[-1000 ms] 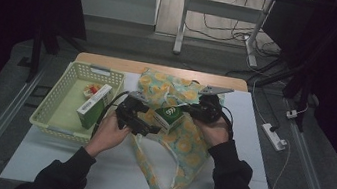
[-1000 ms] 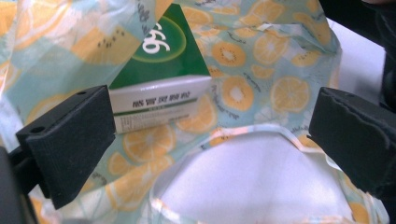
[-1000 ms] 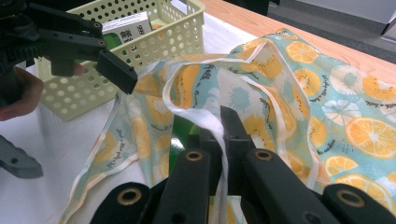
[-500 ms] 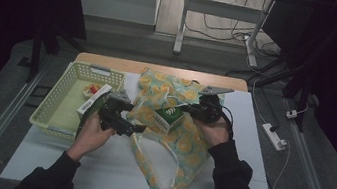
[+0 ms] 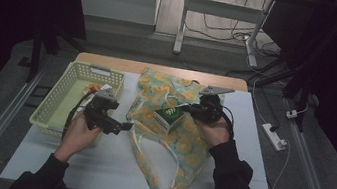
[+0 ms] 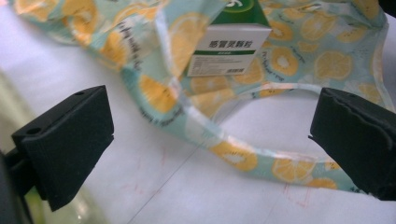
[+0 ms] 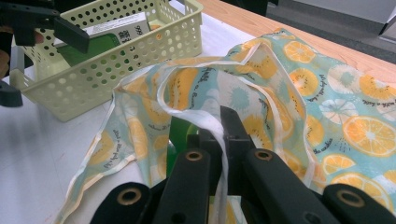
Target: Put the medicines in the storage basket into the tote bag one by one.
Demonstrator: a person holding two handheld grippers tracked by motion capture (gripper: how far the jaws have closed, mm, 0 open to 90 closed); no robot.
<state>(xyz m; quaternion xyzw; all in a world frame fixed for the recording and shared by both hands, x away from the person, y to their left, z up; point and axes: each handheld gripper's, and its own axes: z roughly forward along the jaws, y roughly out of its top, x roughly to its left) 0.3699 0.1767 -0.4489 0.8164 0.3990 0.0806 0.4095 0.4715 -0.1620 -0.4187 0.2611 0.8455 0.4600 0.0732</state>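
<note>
Pinching a thin white-edged strap of the orange-print bag between closed jaws, the right gripper holds the cloth up at the bag's mouth, and that narrow hold looks like the weak spot: the strap runs as a slim band through the jaw tips in the right gripper view, so a tug or twist could let it slide free and the mouth would fall shut. A green and white box sits at the bag's opening, resting on the fabric near the right gripper; from the high view I cannot tell whether it is partly inside or just on top. If the cloth drops or is pulled sideways, the box may tip off onto the desk

Jaws of the left gripper stand wide apart and empty, beside the bag's left edge, between it and the pale yellow basket. A loose loop of handle lies across the desk right in front of them and could snag a jaw on any reach toward the box. Another box lies in the basket, whose wall stands close by the left hand, leaving little room on that side
</note>
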